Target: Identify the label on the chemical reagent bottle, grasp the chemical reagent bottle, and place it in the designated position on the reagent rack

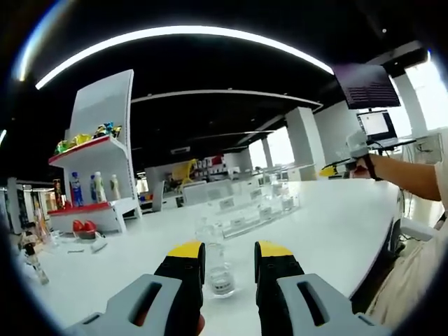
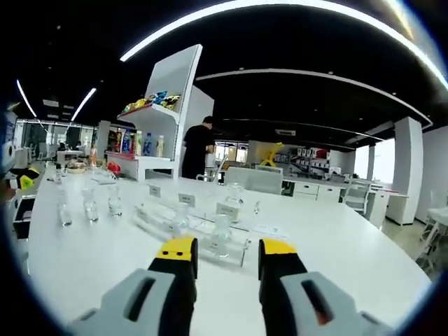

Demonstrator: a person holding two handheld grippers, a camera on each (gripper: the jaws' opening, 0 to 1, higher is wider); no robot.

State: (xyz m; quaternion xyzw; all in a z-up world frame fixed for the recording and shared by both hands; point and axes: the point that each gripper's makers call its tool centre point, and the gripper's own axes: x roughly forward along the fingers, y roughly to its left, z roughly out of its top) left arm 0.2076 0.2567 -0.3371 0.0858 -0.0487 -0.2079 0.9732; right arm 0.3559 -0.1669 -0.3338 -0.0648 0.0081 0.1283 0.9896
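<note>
A small clear glass reagent bottle (image 1: 220,271) stands on the white table (image 1: 336,231), in the gap between the yellow-tipped fingers of my left gripper (image 1: 229,253). The jaws are open and the bottle sits nearer the left finger. Beyond it lies the clear reagent rack (image 1: 245,208) with white labels. In the right gripper view my right gripper (image 2: 227,252) is open and holds nothing, pointing at the rack (image 2: 189,218), where a clear bottle (image 2: 221,241) stands just past the fingertips. A person's hand holds the right gripper (image 1: 357,148) far off at the right.
Three clear bottles (image 2: 89,206) stand loose left of the rack. A white display shelf (image 2: 157,133) with coloured bottles and snacks stands at the table's far end, with a person in black (image 2: 199,148) beside it. The table edge (image 1: 381,252) runs near a sleeve at the right.
</note>
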